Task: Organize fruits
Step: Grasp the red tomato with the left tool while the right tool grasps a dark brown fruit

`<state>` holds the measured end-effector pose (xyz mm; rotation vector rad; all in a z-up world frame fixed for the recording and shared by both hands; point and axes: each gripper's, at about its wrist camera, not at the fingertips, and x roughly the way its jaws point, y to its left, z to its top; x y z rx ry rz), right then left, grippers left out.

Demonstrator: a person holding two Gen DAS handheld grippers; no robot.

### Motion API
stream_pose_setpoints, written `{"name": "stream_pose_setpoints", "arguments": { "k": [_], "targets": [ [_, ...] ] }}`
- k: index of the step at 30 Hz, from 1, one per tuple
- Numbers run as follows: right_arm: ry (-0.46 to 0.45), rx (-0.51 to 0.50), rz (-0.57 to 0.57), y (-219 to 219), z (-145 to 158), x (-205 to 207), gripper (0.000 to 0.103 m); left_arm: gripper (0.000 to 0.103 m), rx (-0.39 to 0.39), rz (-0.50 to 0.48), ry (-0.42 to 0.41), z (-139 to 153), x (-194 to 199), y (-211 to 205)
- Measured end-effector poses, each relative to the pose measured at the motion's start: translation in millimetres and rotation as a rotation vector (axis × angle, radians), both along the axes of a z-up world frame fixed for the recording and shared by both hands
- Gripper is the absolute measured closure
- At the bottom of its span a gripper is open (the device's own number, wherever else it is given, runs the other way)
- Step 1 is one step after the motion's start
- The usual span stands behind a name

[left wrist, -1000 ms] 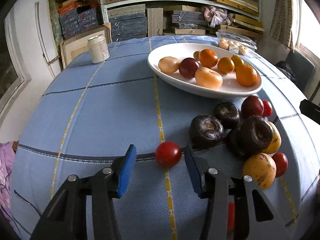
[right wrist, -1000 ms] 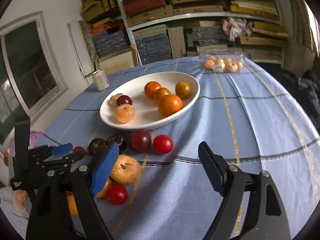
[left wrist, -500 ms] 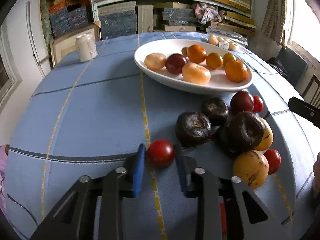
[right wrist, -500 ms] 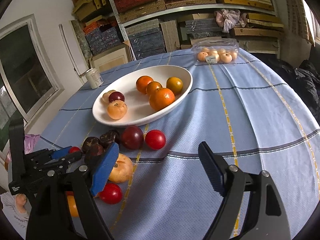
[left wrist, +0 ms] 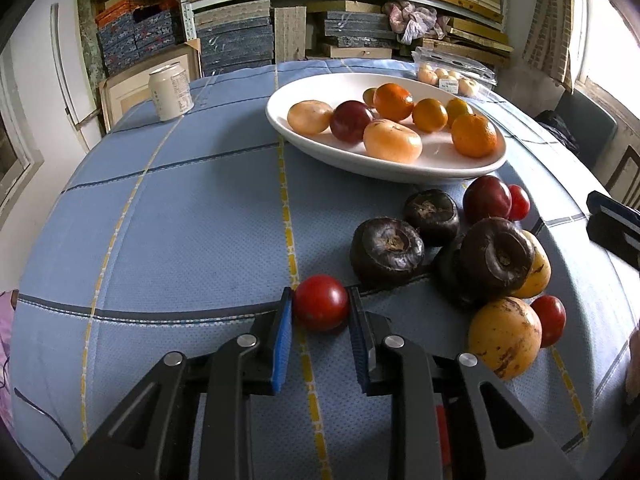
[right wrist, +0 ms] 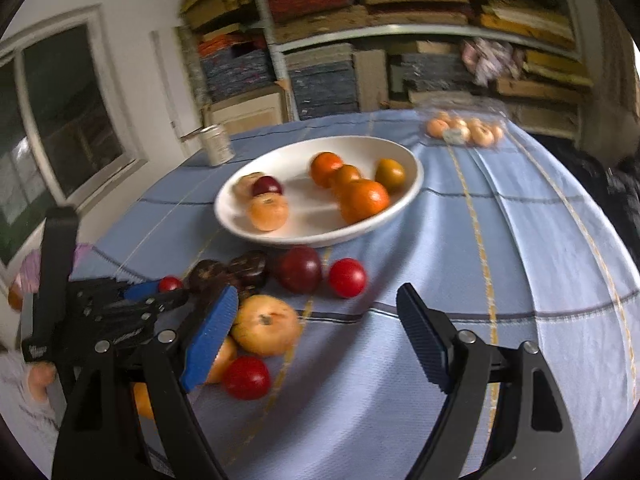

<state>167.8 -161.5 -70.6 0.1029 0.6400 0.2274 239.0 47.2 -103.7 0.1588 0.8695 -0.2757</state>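
Only left view shows left gripper (left wrist: 321, 320) pinching tomato (left wrist: 321, 308); right gripper (right wrist: 316, 334) wide open, empty. Bowl (left wrist: 400, 168): eight fruits. Four tomatoes total.

tablecloth (left wrist: 208, 216): woven blue cloth, matt | plate (left wrist: 492, 160): glossy white ceramic-looking | tomato (left wrist: 321, 307): smooth, shiny | dark fruit (left wrist: 386, 250): rough, dull skin | left gripper (left wrist: 321, 334): black matt plastic, ribbed blue pads | can (left wrist: 171, 91): metal

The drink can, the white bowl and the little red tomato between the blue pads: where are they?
drink can (left wrist: 171, 91), left wrist view, label.
white bowl (left wrist: 320, 148), left wrist view, near rim.
red tomato (left wrist: 321, 307), left wrist view, front skin.
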Motion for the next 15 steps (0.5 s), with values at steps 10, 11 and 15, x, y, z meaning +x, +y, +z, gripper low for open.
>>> {"name": "stream_pose_setpoints", "arguments": {
  "k": [10,11,15],
  "targets": [
    [-0.031,-0.113,0.138,54,4,4,0.036,0.077,-0.021,0.021,-0.043,12,-4,5],
    [-0.015,-0.138,0.15,62,2,8,0.038,0.077,-0.023,0.023,-0.043,12,-4,6],
    [0.046,-0.183,0.179,79,-10,23,0.054,0.077,-0.035,0.037,-0.035,13,-2,9]
  ]
}}
